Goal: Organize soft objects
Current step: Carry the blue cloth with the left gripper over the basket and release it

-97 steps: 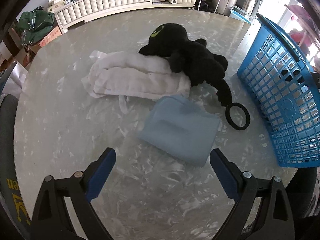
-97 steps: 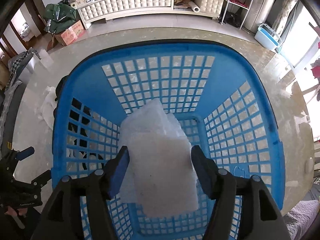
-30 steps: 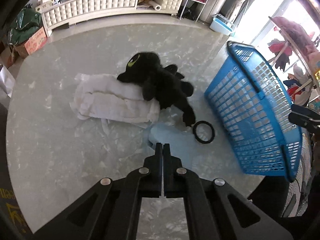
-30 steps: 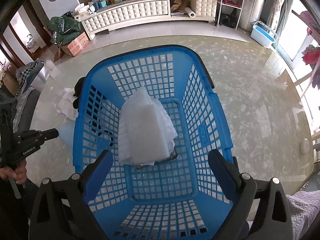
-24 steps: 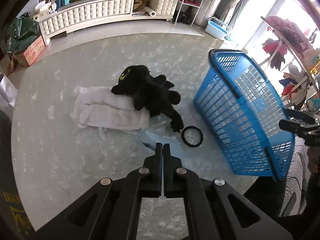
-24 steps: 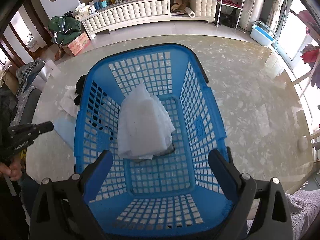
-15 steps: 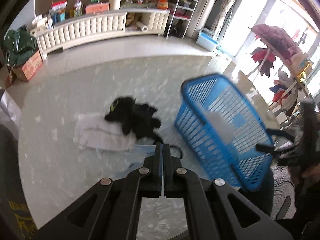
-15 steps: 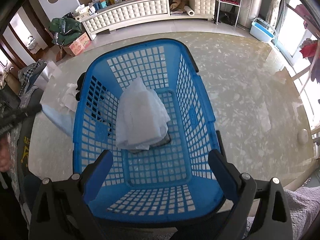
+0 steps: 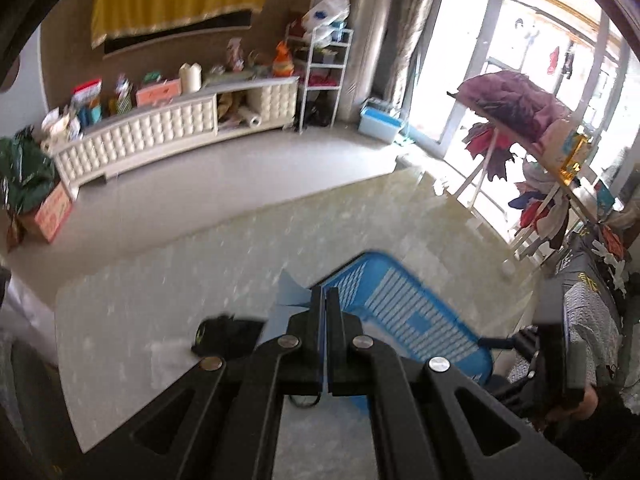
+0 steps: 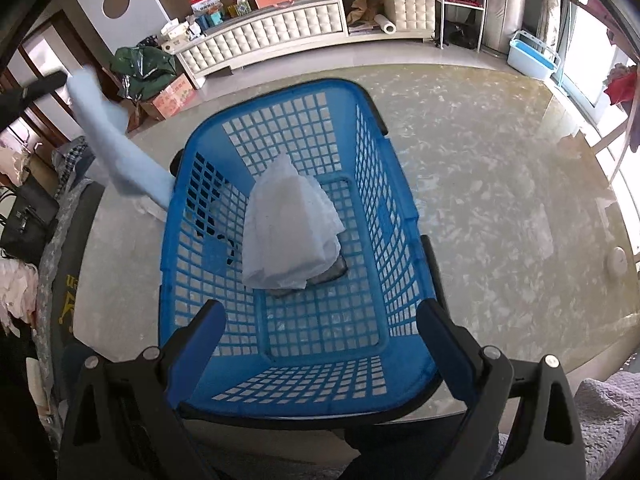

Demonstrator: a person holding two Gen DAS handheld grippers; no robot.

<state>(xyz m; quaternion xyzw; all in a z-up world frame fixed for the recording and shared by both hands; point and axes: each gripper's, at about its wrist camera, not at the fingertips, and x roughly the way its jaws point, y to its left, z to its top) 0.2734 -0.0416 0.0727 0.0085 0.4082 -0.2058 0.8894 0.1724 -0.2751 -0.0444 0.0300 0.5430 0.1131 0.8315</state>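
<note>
Blue cloth pinched in left gripper; right gripper wide open, empty.

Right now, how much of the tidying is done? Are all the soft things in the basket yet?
Not yet. One white cloth already lies inside the blue basket. The left gripper is shut on the light blue cloth, lifted beside the basket. The right gripper is open and empty above the basket. The black plush toy and white towel wait on the table.
</note>
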